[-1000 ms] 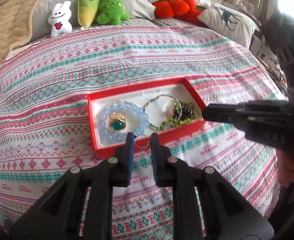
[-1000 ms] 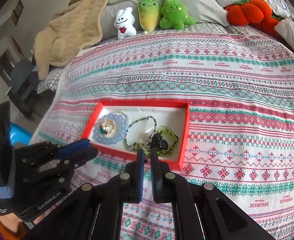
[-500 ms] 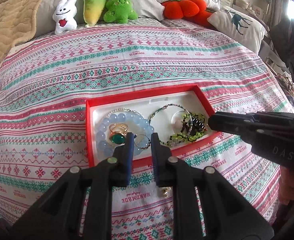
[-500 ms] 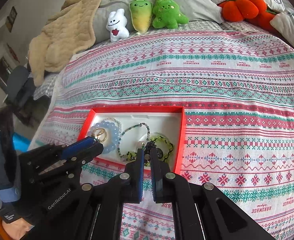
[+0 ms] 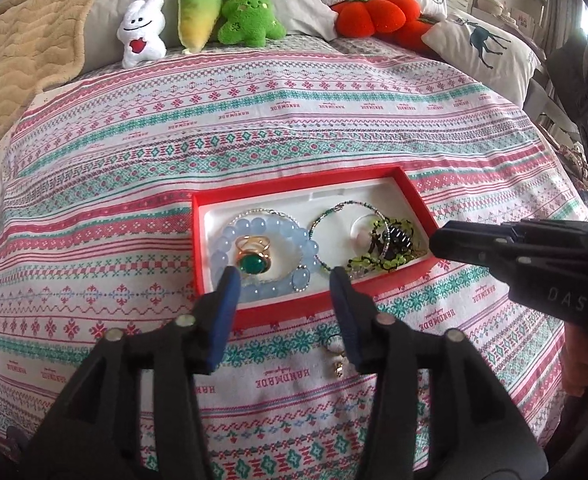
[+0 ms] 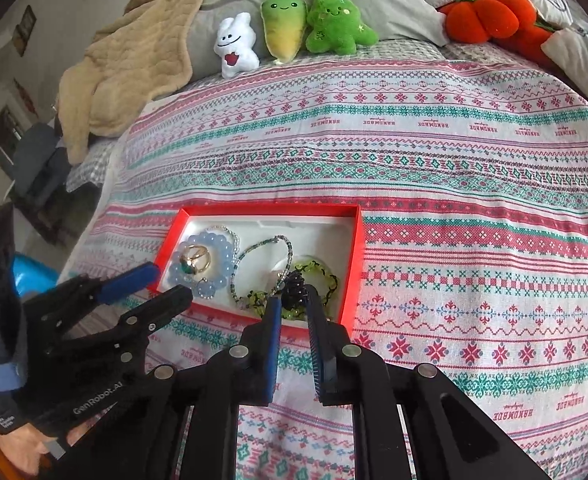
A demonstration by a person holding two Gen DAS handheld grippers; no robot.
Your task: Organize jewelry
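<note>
Over the red tray's [image 5: 314, 308] near rim, the left tongs [image 5: 281, 276] were opening, empty, above a small ring [image 5: 300, 278], while the right tongs [image 6: 294, 300] were opening around a black bead cluster [image 6: 296, 290].

1. We cannot tell whether the black coiled piece [image 6: 296, 292] touches the pads of the right gripper [image 6: 294, 300], whose jaws are opening around it.
2. The near rim of the red box [image 5: 410, 184] is partly covered by the fingers of the left gripper [image 5: 281, 276], whose jaws are opening.
3. The small charm [image 5: 336, 358] on the bedspread [image 5: 253, 120] is half hidden behind a finger; we cannot make out its shape.
4. The green beads [image 5: 378, 264] tangle with other pieces; we cannot separate them.
5. The deer pillow [image 5: 482, 46] is cut off in the right wrist view.
</note>
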